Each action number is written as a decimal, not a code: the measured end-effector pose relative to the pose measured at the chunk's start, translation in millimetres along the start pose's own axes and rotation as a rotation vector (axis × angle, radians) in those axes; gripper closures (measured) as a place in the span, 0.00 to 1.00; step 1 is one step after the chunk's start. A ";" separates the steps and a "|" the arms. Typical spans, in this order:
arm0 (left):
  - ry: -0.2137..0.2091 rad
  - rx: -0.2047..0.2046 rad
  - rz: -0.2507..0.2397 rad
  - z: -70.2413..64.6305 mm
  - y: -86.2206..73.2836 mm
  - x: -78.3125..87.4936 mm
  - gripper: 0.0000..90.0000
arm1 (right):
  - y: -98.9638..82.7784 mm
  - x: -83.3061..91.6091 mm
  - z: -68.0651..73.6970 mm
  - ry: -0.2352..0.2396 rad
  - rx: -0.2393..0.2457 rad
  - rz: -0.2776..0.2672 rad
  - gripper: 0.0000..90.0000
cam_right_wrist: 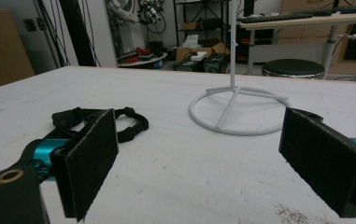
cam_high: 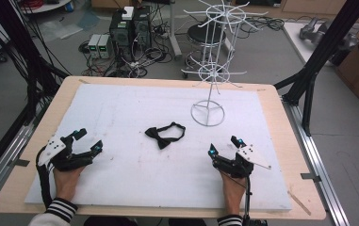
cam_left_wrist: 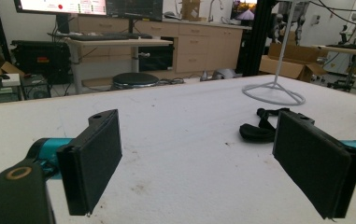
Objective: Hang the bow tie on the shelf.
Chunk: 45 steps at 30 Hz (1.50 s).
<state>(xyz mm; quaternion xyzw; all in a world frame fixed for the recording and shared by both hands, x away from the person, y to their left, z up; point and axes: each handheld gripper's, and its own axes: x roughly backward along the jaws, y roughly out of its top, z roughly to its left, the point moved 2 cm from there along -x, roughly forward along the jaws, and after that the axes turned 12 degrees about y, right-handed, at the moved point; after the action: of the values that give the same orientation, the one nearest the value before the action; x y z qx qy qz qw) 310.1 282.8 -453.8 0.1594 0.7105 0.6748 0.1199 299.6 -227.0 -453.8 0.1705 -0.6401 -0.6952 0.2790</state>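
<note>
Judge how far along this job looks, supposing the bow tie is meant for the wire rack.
Done: nothing visible. The black bow tie lies flat on the white mat, apart from the white wire rack, whose arms hang bare. In hand: nothing; the left gripper and right gripper rest open on either side. Left, probably: grasping, lifting and hanging the tie.

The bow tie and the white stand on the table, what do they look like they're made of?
The bow tie looks like soft black fabric, matte, with a limp strap that lies in a loose loop. The stand looks like thin metal wire with a glossy white coating: a rigid ring base, a slim upright pole and fine prongs radiating from it. It could be plastic-coated; the pictures cannot settle that.
</note>
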 end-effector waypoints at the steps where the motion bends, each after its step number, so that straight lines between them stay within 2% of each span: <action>1: 0.000 0.002 0.001 0.3 0.0 0.0 0.18 | 0.0 0.0 0.1 0.000 -0.002 0.000 0.12; 4: 0.002 0.009 0.000 0.8 0.1 -0.1 0.18 | -0.1 0.6 -0.2 0.000 -0.021 -0.001 0.12; 14: 0.002 -0.004 0.001 -0.5 0.1 -0.2 0.18 | -0.2 0.8 0.3 -0.001 0.003 -0.007 0.12; 19: 0.002 -0.004 0.001 -0.5 0.1 -0.3 0.18 | -0.2 1.1 0.6 -0.002 -0.010 -0.006 0.12; 24: 0.001 -0.003 0.000 -0.3 0.1 -0.3 0.18 | 0.2 -0.1 0.3 -0.010 -0.002 0.001 0.12; 28: -0.002 -0.004 0.001 -0.2 0.2 -0.2 0.17 | 1.2 -3.2 2.1 -0.003 0.014 0.046 0.12; 29: -0.002 -0.004 0.002 -0.1 0.2 -0.2 0.17 | 1.8 -4.9 2.5 0.004 0.007 0.069 0.12; 32: -0.003 -0.003 0.001 -0.2 0.2 -0.2 0.17 | 4.4 -7.5 4.8 0.032 0.000 0.095 0.12; 35: -0.004 -0.003 0.000 -0.2 0.2 -0.2 0.17 | 10.4 -10.5 8.1 0.051 0.014 0.106 0.12; 41: -0.003 -0.002 0.001 -0.1 0.1 -0.1 0.17 | 26.7 -24.3 12.9 0.083 0.000 0.161 0.12; 45: -0.003 -0.002 0.001 0.1 0.1 -0.2 0.17 | 37.0 -36.0 17.3 0.137 0.026 0.222 0.12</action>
<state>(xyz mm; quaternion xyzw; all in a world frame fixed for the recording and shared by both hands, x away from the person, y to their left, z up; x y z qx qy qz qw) 310.3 282.8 -453.7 0.1607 0.7097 0.6752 0.1207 323.9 -192.3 -419.5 0.1493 -0.6435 -0.6383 0.3952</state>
